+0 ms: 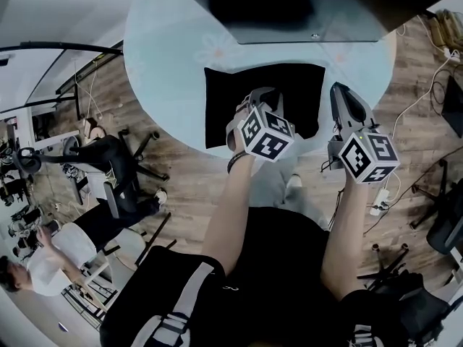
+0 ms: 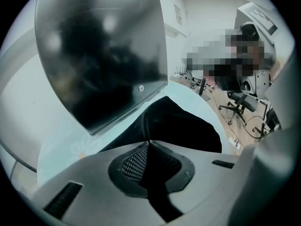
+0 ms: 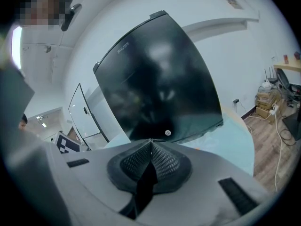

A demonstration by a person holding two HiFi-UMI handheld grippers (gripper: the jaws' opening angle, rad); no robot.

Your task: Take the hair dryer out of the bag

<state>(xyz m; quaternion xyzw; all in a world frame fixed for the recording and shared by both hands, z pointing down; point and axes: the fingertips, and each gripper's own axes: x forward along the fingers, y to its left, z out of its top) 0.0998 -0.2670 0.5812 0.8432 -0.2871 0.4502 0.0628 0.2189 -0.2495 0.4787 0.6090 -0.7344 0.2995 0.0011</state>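
Plainly, our left gripper (image 2: pixel 149 142) is closed: its mesh-faced pads (image 2: pixel 134 163) meet at the tips on a raised crease of the black bag (image 2: pixel 188 126), so we read it as nipping the cloth there and holding nothing else. From the head view this gripper points steeply down over the middle of the bag, its marker cube (image 1: pixel 266 134) riding just above our bare forearm. Our right gripper (image 3: pixel 150 140) has its jaws pressed together too, with nothing between them. It sits just off the bag's right edge, aimed more nearly level across the table (image 1: pixel 166 56), and its own marker cube (image 1: pixel 369 156) hangs past the table's rim. The bag lies flat as a dark rectangle on the near half of the round, pale blue table, close to the rim on our side. We cannot make out the hair dryer in any view, and nothing of it shows outside the bag. Beyond the bag, a dark glossy panel (image 1: pixel 289 9) stands at the far side of the table and fills much of both gripper views. Around the table runs a wooden floor (image 1: pixel 188 179), with a black office chair (image 1: pixel 119 168) to our left, a person in a white top (image 1: pixel 51 259) beyond it, and a power strip (image 1: pixel 381 197) with cables to our right.
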